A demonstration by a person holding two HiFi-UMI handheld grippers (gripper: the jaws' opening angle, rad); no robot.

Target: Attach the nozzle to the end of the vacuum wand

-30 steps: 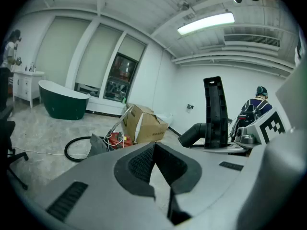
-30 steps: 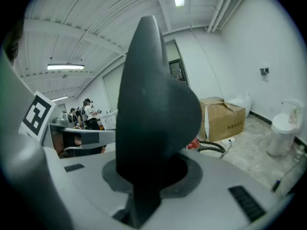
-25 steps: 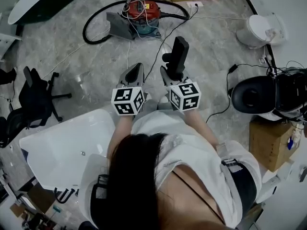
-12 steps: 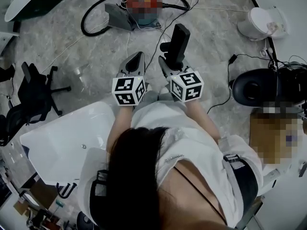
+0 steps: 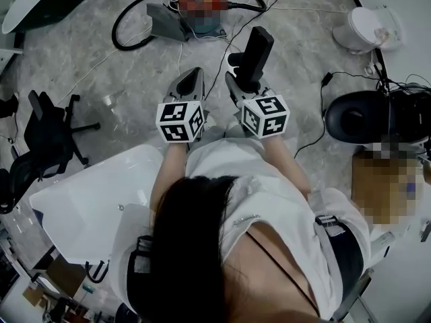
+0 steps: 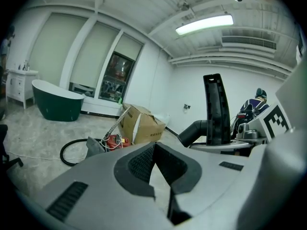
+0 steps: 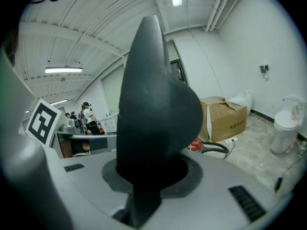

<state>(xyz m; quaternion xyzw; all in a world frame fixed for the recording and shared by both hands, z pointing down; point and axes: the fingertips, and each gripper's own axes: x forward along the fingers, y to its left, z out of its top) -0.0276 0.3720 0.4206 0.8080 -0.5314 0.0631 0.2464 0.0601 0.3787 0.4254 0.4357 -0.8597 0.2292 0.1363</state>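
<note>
Up front, right gripper (image 5: 241, 86) has the black nozzle (image 5: 256, 51) clamped upright; left gripper (image 5: 193, 79) is closed, empty. Carry stage I'd say, next is lining it up with the wand (image 6: 117, 122) at the vacuum (image 6: 112, 141).

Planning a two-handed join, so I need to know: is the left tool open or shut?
Shut. In the left gripper view the left tool has its jaws meeting at the tips, with nothing gripped between them.
</note>
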